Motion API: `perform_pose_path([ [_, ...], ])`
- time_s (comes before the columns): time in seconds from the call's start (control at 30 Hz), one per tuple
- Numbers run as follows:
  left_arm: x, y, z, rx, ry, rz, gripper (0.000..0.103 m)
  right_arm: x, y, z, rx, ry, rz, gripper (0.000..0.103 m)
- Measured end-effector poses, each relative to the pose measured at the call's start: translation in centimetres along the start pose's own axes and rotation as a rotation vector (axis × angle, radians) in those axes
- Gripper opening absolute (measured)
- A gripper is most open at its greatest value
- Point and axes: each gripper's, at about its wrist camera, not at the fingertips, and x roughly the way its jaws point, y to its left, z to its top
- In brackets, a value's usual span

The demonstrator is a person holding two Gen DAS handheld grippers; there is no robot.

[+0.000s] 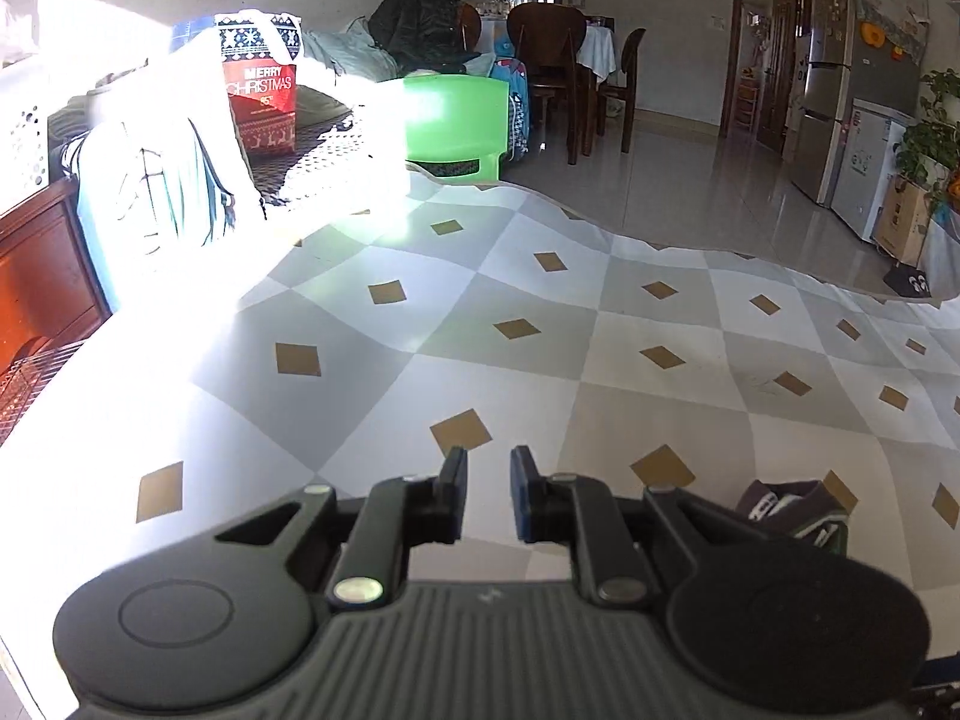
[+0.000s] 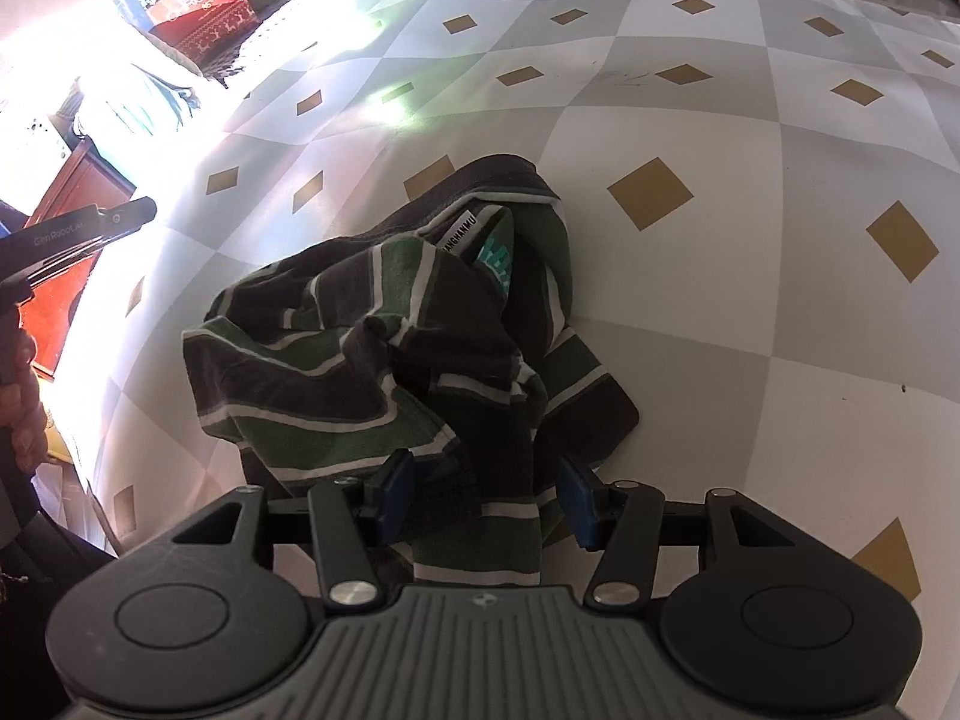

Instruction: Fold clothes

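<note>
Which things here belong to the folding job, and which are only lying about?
For the job: striped garment, crumpled on the checked tablecloth; right gripper; left gripper.

Lying about: Christmas bag, green plastic chair, fridge, potted plant.

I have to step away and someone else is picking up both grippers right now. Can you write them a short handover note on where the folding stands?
Left gripper: shut, holding nothing, up over the grey-and-white checked tablecloth with tan diamonds, away from the garment.
Right gripper: jaws partway apart, astride the near edge of the crumpled dark brown, green and white striped garment; the pads do not look pressed on it.
The garment lies bunched in a heap on the cloth, its collar label showing.
Done: nothing folded yet.
Left: grip it, spread it flat, then fold.
</note>
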Motion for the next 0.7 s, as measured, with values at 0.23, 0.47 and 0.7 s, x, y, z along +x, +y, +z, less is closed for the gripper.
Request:
perform_pose_path([
  [0.23, 1.2, -1.0, -1.4, -0.031, 0.152, -0.202, 0.023, 1.2, 0.4, -0.4, -0.025, 0.051, -0.005, 0.057],
  [0.47, 1.4, -4.2, -3.7, 0.001, 0.287, -0.352, 0.069, 2.2, 0.5, -0.7, -0.044, 0.079, -0.017, 0.058],
  [0.7, 2.4, -5.2, -6.5, -0.043, 0.425, -0.393, 0.089, 1.8, 0.4, -0.5, -0.048, 0.077, -0.003, 0.058],
])
